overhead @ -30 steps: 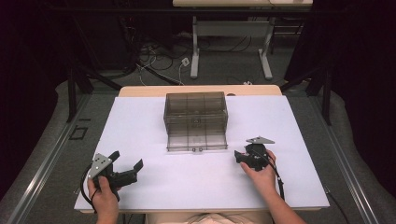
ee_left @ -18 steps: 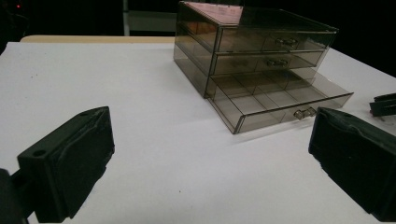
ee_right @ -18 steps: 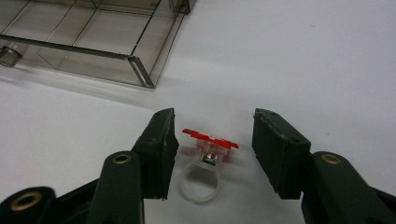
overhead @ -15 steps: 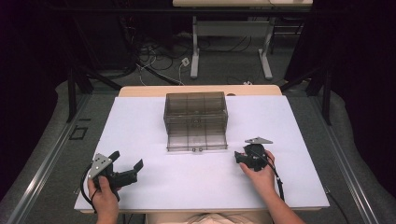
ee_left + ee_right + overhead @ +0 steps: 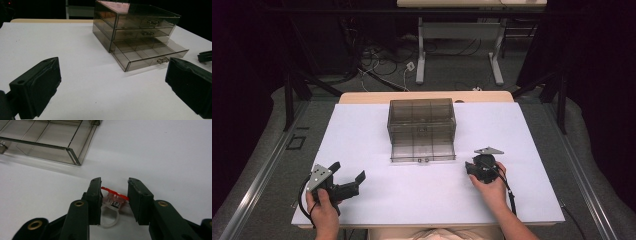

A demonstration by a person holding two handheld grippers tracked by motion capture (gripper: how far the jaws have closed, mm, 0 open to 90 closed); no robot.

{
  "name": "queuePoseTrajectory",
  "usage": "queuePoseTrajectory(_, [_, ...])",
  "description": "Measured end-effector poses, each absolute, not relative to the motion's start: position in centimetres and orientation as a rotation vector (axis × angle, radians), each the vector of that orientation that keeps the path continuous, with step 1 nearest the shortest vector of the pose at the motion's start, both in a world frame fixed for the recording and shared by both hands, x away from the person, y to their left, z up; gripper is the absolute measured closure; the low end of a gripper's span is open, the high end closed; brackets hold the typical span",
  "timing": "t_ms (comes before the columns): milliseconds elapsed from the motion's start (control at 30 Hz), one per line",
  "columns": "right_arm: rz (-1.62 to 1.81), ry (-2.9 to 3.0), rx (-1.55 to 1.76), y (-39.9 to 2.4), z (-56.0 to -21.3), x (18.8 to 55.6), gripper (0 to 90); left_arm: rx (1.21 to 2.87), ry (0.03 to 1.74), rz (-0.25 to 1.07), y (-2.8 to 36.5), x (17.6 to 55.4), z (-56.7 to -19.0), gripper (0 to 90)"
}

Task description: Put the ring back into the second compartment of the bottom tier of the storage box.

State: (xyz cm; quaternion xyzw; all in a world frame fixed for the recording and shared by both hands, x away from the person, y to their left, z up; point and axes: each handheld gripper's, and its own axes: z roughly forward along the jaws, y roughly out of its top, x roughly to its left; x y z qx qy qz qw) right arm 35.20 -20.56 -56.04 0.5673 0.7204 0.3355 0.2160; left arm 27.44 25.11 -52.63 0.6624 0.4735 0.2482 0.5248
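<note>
High view: a smoky clear drawer cabinet (image 5: 422,129) stands mid-table on the white tabletop (image 5: 377,130), its bottom drawer (image 5: 423,149) pulled out toward the person. The left gripper (image 5: 348,179) rests near the table's front left; the right gripper (image 5: 476,166) sits just right of the drawer's front. Left gripper view: its jaws stand wide apart with nothing between them, facing the cabinet (image 5: 136,35). Right gripper view: the jaws close in on a small red-and-clear ring-like piece (image 5: 113,201) on the tabletop, the left jaw touching it; a firm grip I cannot tell.

Right tool (image 5: 114,195) grips a red-topped clear ring (image 5: 113,200) beside drawer (image 5: 45,142).
</note>
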Motion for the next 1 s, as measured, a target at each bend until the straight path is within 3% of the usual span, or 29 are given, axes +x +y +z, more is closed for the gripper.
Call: queuePoseTrajectory(1000, [0.974,1.976,1.579,-20.71,-55.70,35.04,69.3,1.581,1.135,0.590,25.16,27.48,-52.66,0.3])
